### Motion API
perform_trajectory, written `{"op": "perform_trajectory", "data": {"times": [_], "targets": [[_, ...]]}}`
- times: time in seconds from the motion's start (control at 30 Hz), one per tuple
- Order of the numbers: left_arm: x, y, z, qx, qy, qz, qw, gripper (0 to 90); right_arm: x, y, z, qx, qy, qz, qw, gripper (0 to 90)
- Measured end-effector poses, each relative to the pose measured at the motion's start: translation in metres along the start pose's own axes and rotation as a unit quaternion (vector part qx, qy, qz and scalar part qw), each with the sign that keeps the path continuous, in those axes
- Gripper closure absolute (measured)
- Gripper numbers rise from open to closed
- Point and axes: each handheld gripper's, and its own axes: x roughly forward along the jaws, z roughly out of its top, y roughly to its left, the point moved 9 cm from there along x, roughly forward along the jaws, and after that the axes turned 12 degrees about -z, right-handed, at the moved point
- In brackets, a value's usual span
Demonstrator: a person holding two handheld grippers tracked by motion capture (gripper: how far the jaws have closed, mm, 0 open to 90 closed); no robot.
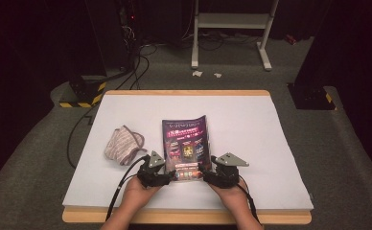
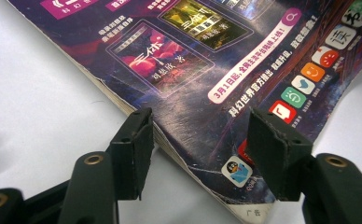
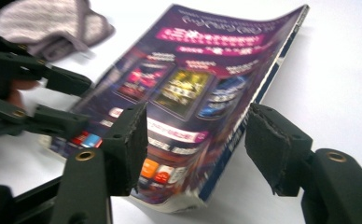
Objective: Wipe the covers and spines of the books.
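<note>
A purple magazine (image 1: 186, 139) lies flat in the middle of the white table (image 1: 251, 124), its cover printed with book pictures and app icons. My left gripper (image 1: 172, 175) stands open at its near left corner; in the left gripper view the jaws sit either side of that corner of the magazine (image 2: 207, 70) without closing on it. My right gripper (image 1: 204, 173) stands open at the near right corner. In the right gripper view the magazine (image 3: 193, 93) runs away between the jaws, and the left gripper (image 3: 83, 105) shows at the left, also open.
A crumpled grey striped cloth (image 1: 123, 143) lies on the table just left of the magazine, also seen as the cloth (image 3: 53, 23) at the top left of the right gripper view. Beyond the table's far edge are cables and a white stand (image 1: 232, 21).
</note>
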Motion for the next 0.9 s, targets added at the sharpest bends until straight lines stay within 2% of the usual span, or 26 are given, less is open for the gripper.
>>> {"op": "perform_trajectory", "data": {"times": [0.1, 0.6, 0.7, 0.77, 0.83, 0.9], "targets": [[-0.001, 0.0, -0.001, -0.001, -0.001, 0.0, 1.0, 41.5, -0.001, 0.007, 0.003, -0.01, -0.009, -0.001, 0.9999, 40.7], [-0.001, 0.001, -0.001, -0.001, -0.002, -0.002, 1.0, 41.2, 0.0, 0.008, 0.001, -0.01, -0.002, -0.004, 0.9999, 39.6], [-0.001, 0.001, -0.001, 0.0, -0.002, -0.001, 1.0, 41.2, 0.0, 0.01, 0.001, -0.013, 0.0, 0.001, 0.9999, 40.4], [-0.001, 0.001, -0.001, 0.0, -0.002, 0.0, 1.0, 41.2, 0.002, 0.014, -0.003, -0.01, 0.016, 0.018, 0.9997, 40.5], [-0.001, 0.002, -0.001, 0.001, -0.002, -0.001, 1.0, 41.2, 0.002, 0.015, -0.004, -0.029, 0.012, 0.001, 0.9995, 40.7], [-0.001, 0.002, -0.001, 0.001, -0.003, 0.0, 1.0, 41.2, 0.002, 0.012, 0.0, -0.012, 0.01, 0.009, 0.9998, 40.9]]}}
